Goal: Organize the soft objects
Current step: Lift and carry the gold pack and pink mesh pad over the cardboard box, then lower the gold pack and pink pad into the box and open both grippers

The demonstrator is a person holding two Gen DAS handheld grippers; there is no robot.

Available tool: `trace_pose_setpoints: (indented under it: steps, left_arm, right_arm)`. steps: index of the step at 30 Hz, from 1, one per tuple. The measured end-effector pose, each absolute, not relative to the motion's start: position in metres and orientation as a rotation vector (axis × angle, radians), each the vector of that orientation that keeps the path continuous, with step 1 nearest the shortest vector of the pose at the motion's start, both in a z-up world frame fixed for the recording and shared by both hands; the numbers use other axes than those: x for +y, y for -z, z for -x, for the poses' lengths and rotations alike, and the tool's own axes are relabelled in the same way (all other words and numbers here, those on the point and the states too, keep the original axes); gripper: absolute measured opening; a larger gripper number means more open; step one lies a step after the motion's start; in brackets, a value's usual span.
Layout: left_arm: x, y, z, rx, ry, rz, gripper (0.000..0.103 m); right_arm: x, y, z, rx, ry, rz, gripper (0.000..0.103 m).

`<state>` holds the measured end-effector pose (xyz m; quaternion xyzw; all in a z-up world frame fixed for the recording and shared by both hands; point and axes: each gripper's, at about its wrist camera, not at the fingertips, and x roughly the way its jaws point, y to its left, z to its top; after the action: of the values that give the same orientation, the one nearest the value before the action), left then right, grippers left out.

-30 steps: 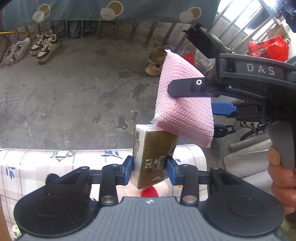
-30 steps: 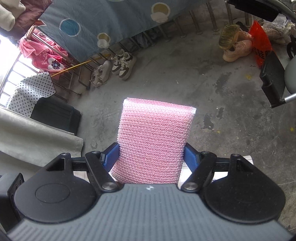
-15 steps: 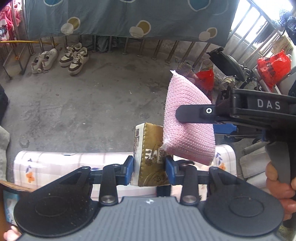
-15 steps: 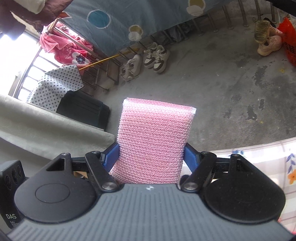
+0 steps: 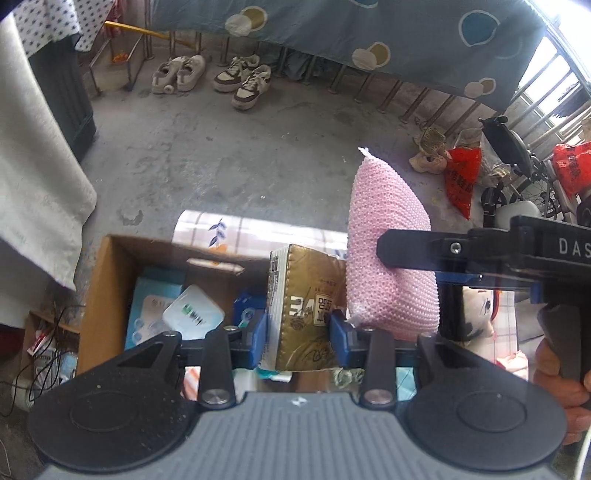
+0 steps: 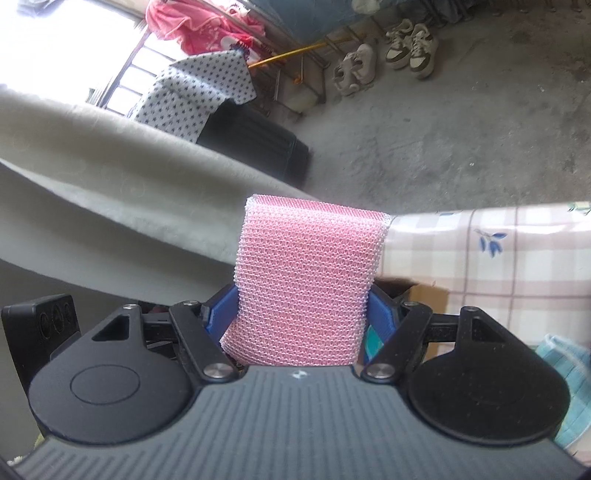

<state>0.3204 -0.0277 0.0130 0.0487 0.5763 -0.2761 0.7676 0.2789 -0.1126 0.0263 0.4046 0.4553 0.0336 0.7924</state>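
Left wrist view: the left gripper [image 5: 298,334] at lower centre is clamped on a gold tissue pack [image 5: 306,306], its blue pads pressing both sides of the upright pack. Just to the right, touching the pack, hangs a pink mesh sponge [image 5: 391,258], plump and pillow-shaped with a knotted tip on top, held across its middle by the right gripper [image 5: 406,254] that reaches in from the right edge. Below and to the left sits an open cardboard box [image 5: 107,280] with pale blue and white packets inside. Behind it runs a table [image 5: 229,232] under a checked floral cloth. Beyond lies a grey concrete floor [image 5: 221,155], with two pairs of sneakers [image 5: 240,79] at the upper centre under a blue spotted sheet [image 5: 406,33], and red plastic bags [image 5: 461,177] at the right.

In the right wrist view, the right gripper [image 6: 302,314] is closed on the sponge [image 6: 306,280], whose fine pink netting fills the frame centre. The checked cloth of the table [image 6: 498,258] lies to the right, a pale grey blanket [image 6: 110,192] to the left.
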Motion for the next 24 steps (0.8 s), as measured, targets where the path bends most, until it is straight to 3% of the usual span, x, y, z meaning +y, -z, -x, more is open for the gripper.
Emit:
trace_pose_setpoints:
  steps: [11, 24]
  left_arm:
    - [0.131, 0.063, -0.287, 1.477, 0.491, -0.123, 0.038]
    - [0.177, 0.147, -0.261, 1.584, 0.396, -0.334, 0.039]
  right_arm:
    - [0.055, 0.066, -0.244, 1.188, -0.050, -1.070, 0.073]
    - [0.143, 0.140, -0.213, 1.389, 0.064, -0.893, 0.073]
